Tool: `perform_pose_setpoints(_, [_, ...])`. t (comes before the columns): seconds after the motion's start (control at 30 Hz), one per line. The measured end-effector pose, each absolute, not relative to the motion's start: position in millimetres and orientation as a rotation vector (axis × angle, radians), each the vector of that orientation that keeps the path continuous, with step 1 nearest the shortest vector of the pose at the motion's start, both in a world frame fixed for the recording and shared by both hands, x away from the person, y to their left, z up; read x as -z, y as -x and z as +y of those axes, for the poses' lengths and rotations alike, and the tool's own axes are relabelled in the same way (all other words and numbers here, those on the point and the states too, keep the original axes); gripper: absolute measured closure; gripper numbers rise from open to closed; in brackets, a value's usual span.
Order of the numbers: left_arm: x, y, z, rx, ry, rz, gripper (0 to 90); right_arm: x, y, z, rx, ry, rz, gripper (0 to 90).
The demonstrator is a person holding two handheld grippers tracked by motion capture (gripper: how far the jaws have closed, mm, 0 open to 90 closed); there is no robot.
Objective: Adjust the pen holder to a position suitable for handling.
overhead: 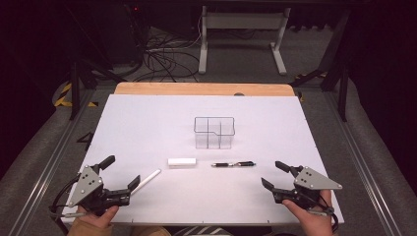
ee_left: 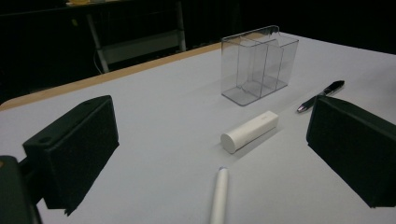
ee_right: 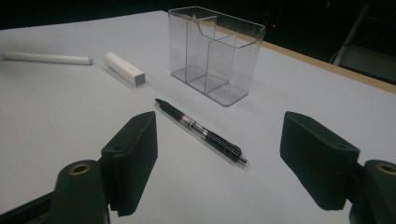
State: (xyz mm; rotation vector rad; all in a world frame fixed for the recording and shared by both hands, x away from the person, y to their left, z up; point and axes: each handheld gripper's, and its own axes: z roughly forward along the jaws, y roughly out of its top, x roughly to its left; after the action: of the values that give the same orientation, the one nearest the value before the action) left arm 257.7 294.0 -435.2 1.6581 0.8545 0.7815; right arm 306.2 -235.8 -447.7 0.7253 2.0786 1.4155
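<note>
A clear plastic organizer with several compartments stands upright mid-table. In front of it lie a white eraser block, a black pen and a thin white pen. My left gripper rests at the near left, open and empty, its jaws either side of the white pen's tip, with the eraser and organizer farther off. My right gripper sits at the near right, open and empty, facing the black pen, the organizer, the eraser and the white pen.
The white table top has a wooden strip along its far edge. Beyond it stand a white desk frame and loose cables on the floor. Metal rails run along both sides of the table.
</note>
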Motion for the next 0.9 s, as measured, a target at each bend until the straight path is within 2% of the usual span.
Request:
perform_pose_setpoints(0.4, [435.1,-259.2,293.2,-0.787,-1.664,0.862,3.5,446.9,-307.5,-235.3,-1.439,-0.718,2.072,20.6])
perform_pose_setpoints(0.6, [434.8,-259.0,293.7,-0.797,-1.661,0.861,3.7,446.3,-306.9,-233.2,-1.424,-0.724,2.089,28.4])
perform_pose_setpoints(0.9, [435.1,-258.9,293.6,-0.795,-1.663,0.861,3.8,444.9,-306.7,-233.9,-1.437,-0.725,2.077,28.2])
